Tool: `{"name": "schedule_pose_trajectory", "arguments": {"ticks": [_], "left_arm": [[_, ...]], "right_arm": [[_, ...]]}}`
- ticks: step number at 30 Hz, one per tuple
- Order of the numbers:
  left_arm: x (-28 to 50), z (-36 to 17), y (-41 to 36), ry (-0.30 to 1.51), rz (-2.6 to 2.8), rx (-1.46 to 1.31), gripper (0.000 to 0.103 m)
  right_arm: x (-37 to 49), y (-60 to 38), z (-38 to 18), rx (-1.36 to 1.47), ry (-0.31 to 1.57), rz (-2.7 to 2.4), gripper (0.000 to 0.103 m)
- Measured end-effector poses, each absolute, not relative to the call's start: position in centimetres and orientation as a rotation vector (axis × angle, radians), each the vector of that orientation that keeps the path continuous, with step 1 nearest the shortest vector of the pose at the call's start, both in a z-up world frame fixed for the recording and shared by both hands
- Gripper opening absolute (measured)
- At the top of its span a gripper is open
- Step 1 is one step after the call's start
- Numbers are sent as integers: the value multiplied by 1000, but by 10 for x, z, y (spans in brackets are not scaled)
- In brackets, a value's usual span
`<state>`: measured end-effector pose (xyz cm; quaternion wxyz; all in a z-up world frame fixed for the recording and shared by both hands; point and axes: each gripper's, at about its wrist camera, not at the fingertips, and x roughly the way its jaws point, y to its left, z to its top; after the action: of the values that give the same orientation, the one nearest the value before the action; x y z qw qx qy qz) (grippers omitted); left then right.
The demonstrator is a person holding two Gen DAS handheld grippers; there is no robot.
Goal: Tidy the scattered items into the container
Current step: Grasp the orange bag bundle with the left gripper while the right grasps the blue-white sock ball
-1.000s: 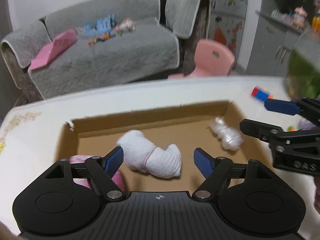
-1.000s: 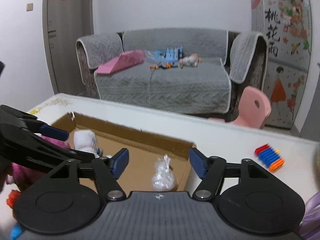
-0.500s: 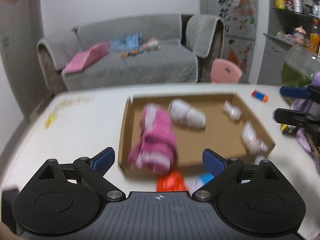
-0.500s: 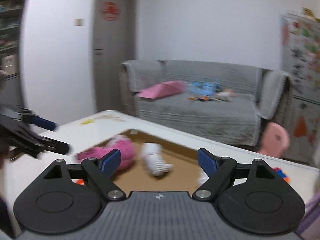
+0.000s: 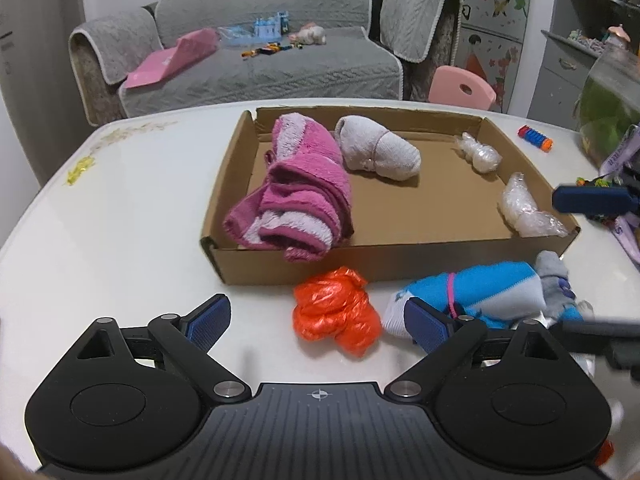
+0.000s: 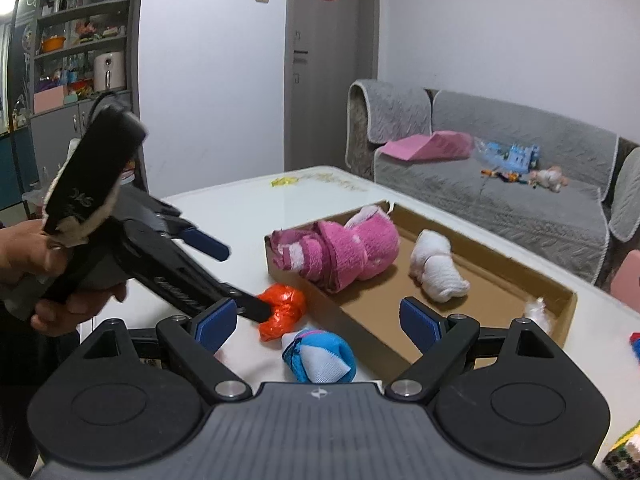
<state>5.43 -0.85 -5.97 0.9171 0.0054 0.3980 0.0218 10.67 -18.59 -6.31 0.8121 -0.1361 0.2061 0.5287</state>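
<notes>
A shallow cardboard box (image 5: 256,268) on the white table holds a pink towel (image 5: 304,196), a white sock roll (image 5: 380,152) and two clear plastic bags (image 5: 524,208). In front of its near wall lie an orange plastic bag (image 5: 336,312) and a blue-and-white sock roll (image 5: 480,296). My left gripper (image 5: 320,320) is open, with the orange bag just beyond its fingers. My right gripper (image 6: 318,320) is open above the blue sock roll (image 6: 320,356). In the right wrist view, a hand holds the left gripper (image 6: 242,282), whose lower fingertip touches the orange bag (image 6: 282,308).
Orange-and-blue toy darts (image 5: 536,138) and a purple strap (image 5: 624,160) lie on the table right of the box. One blue finger (image 5: 592,200) of the right gripper reaches in beside the box's right wall. A pink chair (image 5: 460,88) and a grey sofa (image 5: 260,68) stand behind the table.
The left gripper let the pink towel go into the box and drew back to the table's near side. The right gripper left a clear bag in the box, opened wider and swung left to the front.
</notes>
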Motion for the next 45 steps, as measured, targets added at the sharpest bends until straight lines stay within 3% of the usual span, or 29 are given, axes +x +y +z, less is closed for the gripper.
{"name": "schedule_pose_trajectory", "arguments": {"ticks": [12,17,25,29,32,38,45], "left_arm": [[78,-83,-4,868,90,-9,95],[82,-91,2,886,106,-10,92],[82,-94,6,879,117,-6,91],[82,-94,8,873,116,-13,90],[82,-94,6,861,109,2,86],[80,-91,-2,828,88,39,60],[71,-88,-9,813,100,88,59]], "right_arm": [[99,-186,-87,-310,522,1134,84],[98,-178,-94,-346,547,1146,71],[100,-165,-100,-367,573,1147,69],[102,-159,-104,-378,596,1140,60],[103,-156,-108,-393,613,1129,58],[103,-160,-108,-381,609,1117,45],[101,-170,-94,-351,572,1128,41]]}}
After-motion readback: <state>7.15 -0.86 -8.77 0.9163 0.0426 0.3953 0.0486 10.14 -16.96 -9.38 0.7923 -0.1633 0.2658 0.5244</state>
